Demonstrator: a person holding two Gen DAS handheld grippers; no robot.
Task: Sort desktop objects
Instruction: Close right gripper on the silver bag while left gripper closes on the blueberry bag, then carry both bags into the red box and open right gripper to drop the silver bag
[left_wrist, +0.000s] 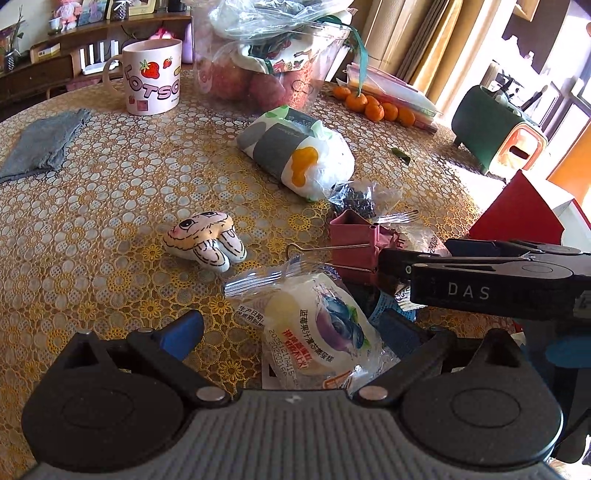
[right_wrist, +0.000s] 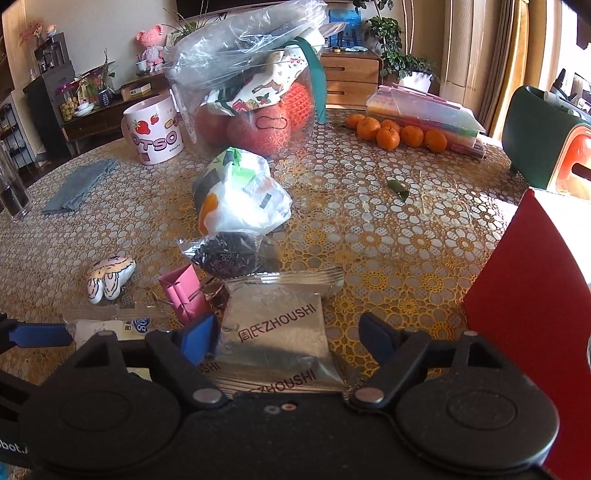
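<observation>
We are holding the left gripper (left_wrist: 291, 332) low over the table with its jaws spread wide, the blue fingers (left_wrist: 184, 332) flanking a blueberry snack packet (left_wrist: 321, 328) that is lying flat on the lace tablecloth (left_wrist: 92, 229); we cannot tell whether either pad is touching it. Our right gripper (right_wrist: 291, 336) is likewise spread, its fingers standing on either side of a silver ZHOUSHI packet (right_wrist: 277, 332) resting on the cloth, nothing pinched between them. In the left view, the right gripper's black body is reaching in from the right edge, just above the pink binder clip (left_wrist: 354, 243). The clip is sitting between the two packets, with a small bag of dark pieces (right_wrist: 232, 254) just behind it. Farther back, a white printed pouch (left_wrist: 295, 155) is lying near the middle of the table, and a small bunny charm (left_wrist: 205, 240) is sitting apart to the left. A red box (right_wrist: 535, 314) is standing at the right edge. A LOTSO mug (left_wrist: 153, 75), a folded grey cloth (left_wrist: 44, 144), a clear bag of fruit (right_wrist: 255, 85) and a row of tangerines (right_wrist: 399, 133) are lining the far side.
</observation>
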